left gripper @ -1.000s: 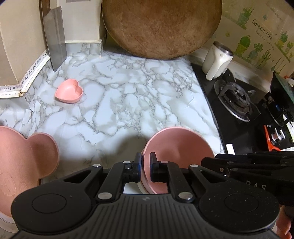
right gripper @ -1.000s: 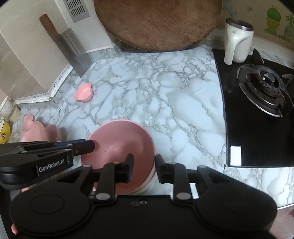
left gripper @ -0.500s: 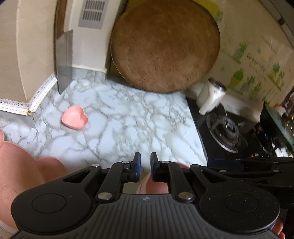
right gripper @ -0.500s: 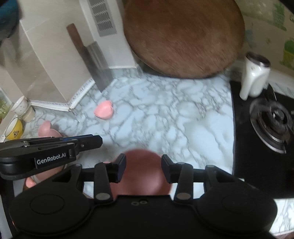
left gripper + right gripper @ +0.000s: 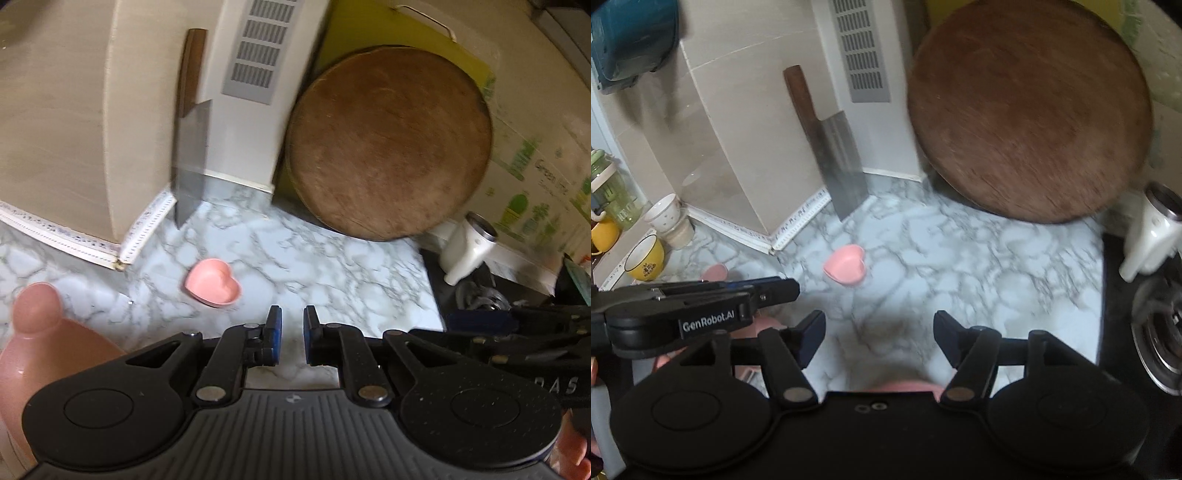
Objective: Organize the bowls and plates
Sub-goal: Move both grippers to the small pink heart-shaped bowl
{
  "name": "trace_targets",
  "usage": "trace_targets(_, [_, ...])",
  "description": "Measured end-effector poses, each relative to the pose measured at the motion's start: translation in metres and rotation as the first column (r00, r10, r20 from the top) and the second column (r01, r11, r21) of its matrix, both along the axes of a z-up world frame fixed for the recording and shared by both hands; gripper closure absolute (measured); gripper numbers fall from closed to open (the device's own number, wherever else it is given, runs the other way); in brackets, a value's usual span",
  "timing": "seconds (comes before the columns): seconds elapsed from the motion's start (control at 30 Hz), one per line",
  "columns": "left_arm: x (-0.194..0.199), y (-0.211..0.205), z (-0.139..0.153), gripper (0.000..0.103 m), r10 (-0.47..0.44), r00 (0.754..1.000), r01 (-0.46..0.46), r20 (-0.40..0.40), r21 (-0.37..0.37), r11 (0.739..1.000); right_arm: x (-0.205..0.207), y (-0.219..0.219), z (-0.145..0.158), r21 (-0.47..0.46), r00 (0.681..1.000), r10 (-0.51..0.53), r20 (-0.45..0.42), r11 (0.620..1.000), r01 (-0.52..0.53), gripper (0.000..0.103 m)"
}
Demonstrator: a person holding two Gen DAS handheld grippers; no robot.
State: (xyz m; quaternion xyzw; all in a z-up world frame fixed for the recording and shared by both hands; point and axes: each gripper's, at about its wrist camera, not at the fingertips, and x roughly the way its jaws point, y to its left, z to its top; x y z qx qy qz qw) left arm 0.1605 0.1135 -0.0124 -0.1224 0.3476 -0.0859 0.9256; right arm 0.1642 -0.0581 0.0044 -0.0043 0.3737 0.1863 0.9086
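A small pink heart-shaped dish (image 5: 212, 282) (image 5: 846, 269) sits on the marble counter (image 5: 332, 280) ahead of both grippers. The pink bear-shaped plate (image 5: 40, 332) lies at the lower left of the left wrist view, and one ear (image 5: 714, 273) shows in the right wrist view. Only a sliver of the round pink bowl's rim (image 5: 905, 387) shows under my right gripper (image 5: 879, 332), whose jaws are opening wide with nothing between them. My left gripper (image 5: 291, 332) is all but shut, with only a narrow slit and nothing in it.
A cleaver (image 5: 190, 162) and a round wooden board (image 5: 388, 147) lean on the back wall. A white jug (image 5: 465, 251) stands by the black gas hob (image 5: 1160, 332) on the right. A yellow cup (image 5: 646, 258) and a white cup (image 5: 665, 214) stand far left.
Both grippers rose and tilted up, away from the round pink bowl. The left let go of its rim, the right jaws spread wide, and the bowl slipped almost out of view.
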Motion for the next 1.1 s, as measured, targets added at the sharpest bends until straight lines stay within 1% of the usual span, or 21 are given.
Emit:
trace_targets(0.07, [0.003,0.006,-0.001,0.086,0.019,1.000,-0.019,0.001,-0.009,1.000,0.010,0.003,0.001,0.011,1.000,0.016,-0.004,1.000,-0.016,0.033])
trace_targets(0.1, [0.004,0.009,-0.001,0.073,0.031,1.000,-0.031,0.003,-0.013,0.999,0.015,0.006,0.002,0.016,1.000,0.027,-0.007,1.000,-0.027,0.031])
trace_targets(0.13, [0.005,0.012,-0.001,0.053,0.046,0.999,-0.046,0.010,-0.016,0.999,0.020,0.008,0.002,0.019,0.999,0.038,-0.006,0.999,-0.038,0.030])
trace_targets(0.17, [0.005,0.015,0.000,0.042,0.066,0.998,-0.065,0.024,-0.013,0.998,0.025,0.010,0.003,0.019,0.999,0.043,-0.003,0.999,-0.043,0.028])
trace_targets(0.2, [0.005,0.017,0.001,0.029,0.088,0.995,-0.088,0.045,-0.005,0.996,0.030,0.013,0.004,0.017,0.999,0.046,-0.001,0.999,-0.046,0.026])
trace_targets(0.23, [0.004,0.018,0.002,0.026,0.109,0.992,-0.110,0.069,0.005,0.994,0.036,0.015,0.004,0.017,0.999,0.053,-0.002,0.998,-0.053,0.026])
trace_targets(0.27, [0.006,0.020,0.003,0.026,0.126,0.989,-0.127,0.078,0.018,0.992,0.042,0.018,0.004,0.021,0.998,0.060,-0.004,0.998,-0.060,0.025])
trace_targets(0.33, [0.013,0.025,0.003,0.026,0.141,0.988,-0.143,0.063,0.025,0.989,0.056,0.021,0.003,0.033,0.998,0.064,-0.014,0.997,-0.064,0.020])
trace_targets(0.4, [0.022,0.030,0.002,0.026,0.159,0.986,-0.161,0.054,0.030,0.987,0.071,0.022,0.002,0.055,0.997,0.073,-0.018,0.996,-0.072,0.010])
trace_targets(0.47, [0.032,0.033,-0.001,0.026,0.185,0.981,-0.188,0.054,0.066,0.980,0.086,0.024,-0.001,0.070,0.997,0.072,-0.027,0.995,-0.070,0.001])
trace_targets(0.53, [0.044,0.037,-0.005,0.026,0.202,0.979,-0.204,0.039,0.088,0.975,0.105,0.026,-0.007,0.092,0.996,0.071,-0.062,0.994,-0.065,0.000])
trace_targets(0.67, [0.070,0.041,-0.016,0.026,0.236,0.972,-0.234,-0.003,0.121,0.965,0.140,0.033,-0.025,0.098,0.988,0.050,-0.144,0.995,-0.037,0.000])
trace_targets(0.77, [0.092,0.045,-0.028,0.026,0.253,0.965,-0.244,-0.074,0.112,0.963,0.160,0.038,-0.040,0.089,0.982,0.047,-0.185,0.996,-0.031,0.000])
trace_targets(0.87, [0.114,0.047,-0.045,0.026,0.226,0.960,-0.214,-0.163,0.091,0.973,0.177,0.043,-0.053,0.078,0.976,0.044,-0.214,0.997,-0.028,0.001])
trace_targets(0.97, [0.131,0.049,-0.060,0.026,0.231,0.946,-0.217,-0.229,0.084,0.973,0.193,0.045,-0.067,0.102,0.962,0.057,-0.266,0.994,-0.030,0.001])
trace_targets(1.03, [0.137,0.049,-0.067,0.026,0.250,0.937,-0.232,-0.243,0.104,0.967,0.203,0.049,-0.075,0.098,0.956,0.062,-0.287,0.995,-0.035,0.003])
trace_targets(1.1, [0.144,0.050,-0.073,0.026,0.270,0.927,-0.247,-0.259,0.117,0.962,0.209,0.053,-0.083,0.080,0.952,0.058,-0.299,0.996,-0.036,0.008])
